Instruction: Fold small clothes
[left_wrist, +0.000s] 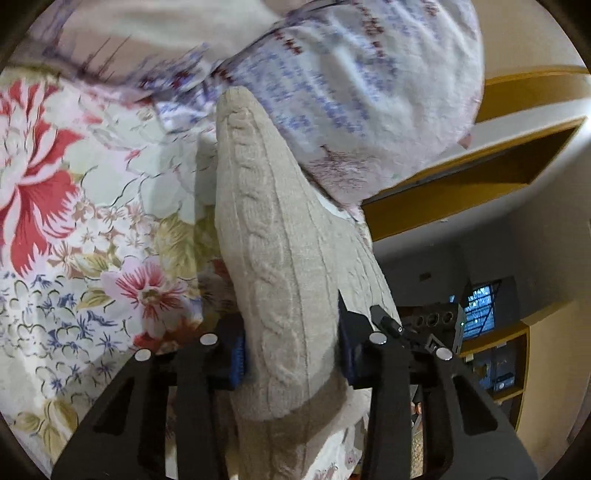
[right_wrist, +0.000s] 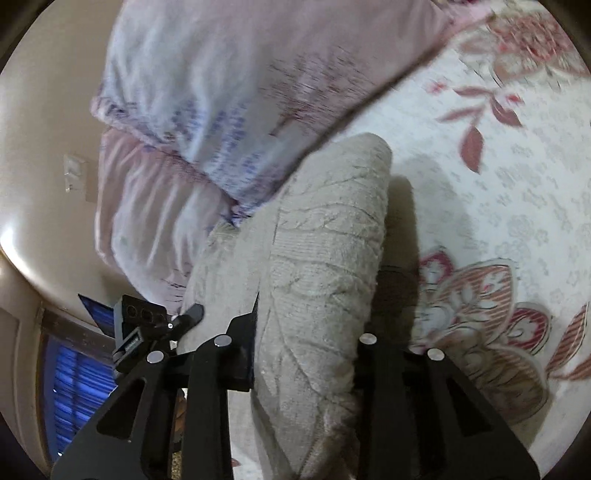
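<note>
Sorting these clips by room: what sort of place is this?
Probably a bedroom: a floral bedsheet, stacked pillows and wall shelving around the beige knit garment.

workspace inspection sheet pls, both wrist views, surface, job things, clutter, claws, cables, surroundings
surface: floral bedsheet, red and pink flowers, lies under the work.
job's things: beige cable-knit garment, bunched into a ridge running away from both cameras.
clutter: lavender printed pillow at the far end of the garment; whether they touch is unclear.
grippers: left claw closed on the knit, pads pressing both sides; right claw likewise closed on it.
cables: nothing seen.
surroundings: cream wall, yellow-trimmed shelving, blue-lit window, wall switch.
</note>
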